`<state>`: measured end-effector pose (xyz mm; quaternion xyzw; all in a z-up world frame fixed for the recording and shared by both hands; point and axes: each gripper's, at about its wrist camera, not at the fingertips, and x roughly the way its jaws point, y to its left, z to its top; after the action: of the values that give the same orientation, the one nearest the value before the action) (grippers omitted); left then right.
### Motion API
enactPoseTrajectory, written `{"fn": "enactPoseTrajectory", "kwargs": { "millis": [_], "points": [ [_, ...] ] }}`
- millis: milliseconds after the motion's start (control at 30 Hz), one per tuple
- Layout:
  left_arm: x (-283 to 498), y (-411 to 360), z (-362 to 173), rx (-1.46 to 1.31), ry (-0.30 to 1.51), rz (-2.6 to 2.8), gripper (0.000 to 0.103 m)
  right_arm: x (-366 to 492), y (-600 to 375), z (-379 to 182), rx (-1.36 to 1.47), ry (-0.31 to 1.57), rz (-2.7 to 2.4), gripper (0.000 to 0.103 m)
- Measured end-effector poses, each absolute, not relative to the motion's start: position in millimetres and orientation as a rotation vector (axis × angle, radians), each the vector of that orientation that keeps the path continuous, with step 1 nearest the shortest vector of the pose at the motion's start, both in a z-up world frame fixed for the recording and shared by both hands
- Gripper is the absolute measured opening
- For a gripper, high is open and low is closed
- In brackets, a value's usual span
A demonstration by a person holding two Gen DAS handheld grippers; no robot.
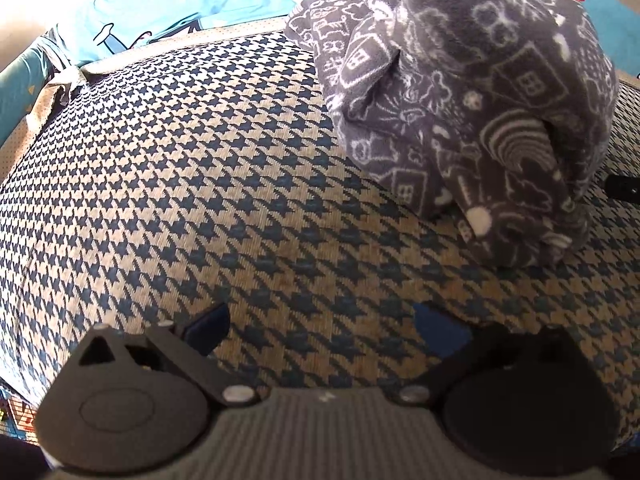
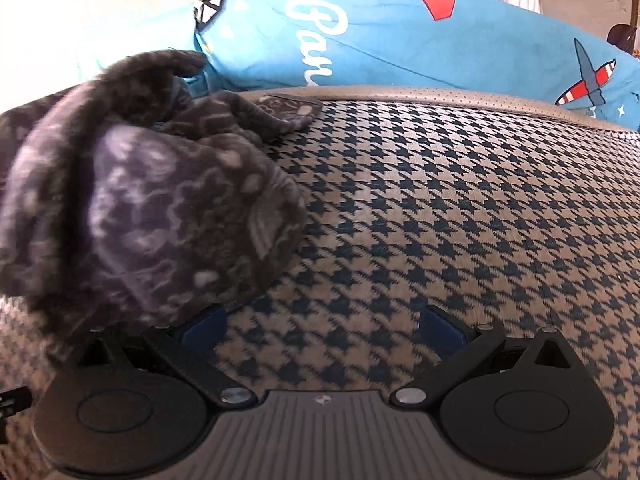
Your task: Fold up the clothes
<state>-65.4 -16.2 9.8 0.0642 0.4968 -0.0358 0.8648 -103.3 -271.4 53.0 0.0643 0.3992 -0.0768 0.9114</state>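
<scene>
A grey fleece garment (image 1: 472, 92) printed with white doodles lies bunched in a heap on a houndstooth cushion (image 1: 180, 184). In the left wrist view it fills the upper right, ahead and to the right of my left gripper (image 1: 324, 330), which is open and holds nothing. Seen from the right wrist, the same garment (image 2: 148, 208) bulks at the left, its lower edge overhanging the left blue fingertip (image 2: 202, 326). My right gripper (image 2: 322, 328) is open over the cushion (image 2: 460, 208) with nothing between its fingers.
A bright blue printed pillow or bedding (image 2: 400, 40) lies along the cushion's far edge, also visible as blue fabric (image 1: 180, 4) in the left wrist view. A dark part of the other gripper (image 1: 624, 186) pokes in at the right edge. Bare cushion stretches left of the garment.
</scene>
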Motion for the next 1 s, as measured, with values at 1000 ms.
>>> {"fn": "enactPoseTrajectory", "kwargs": {
  "millis": [1000],
  "points": [
    [-140,-35,15,0.172,1.038,-0.122,0.103,-214,-180,66,0.195,0.802,-0.163,0.103]
  ]
}}
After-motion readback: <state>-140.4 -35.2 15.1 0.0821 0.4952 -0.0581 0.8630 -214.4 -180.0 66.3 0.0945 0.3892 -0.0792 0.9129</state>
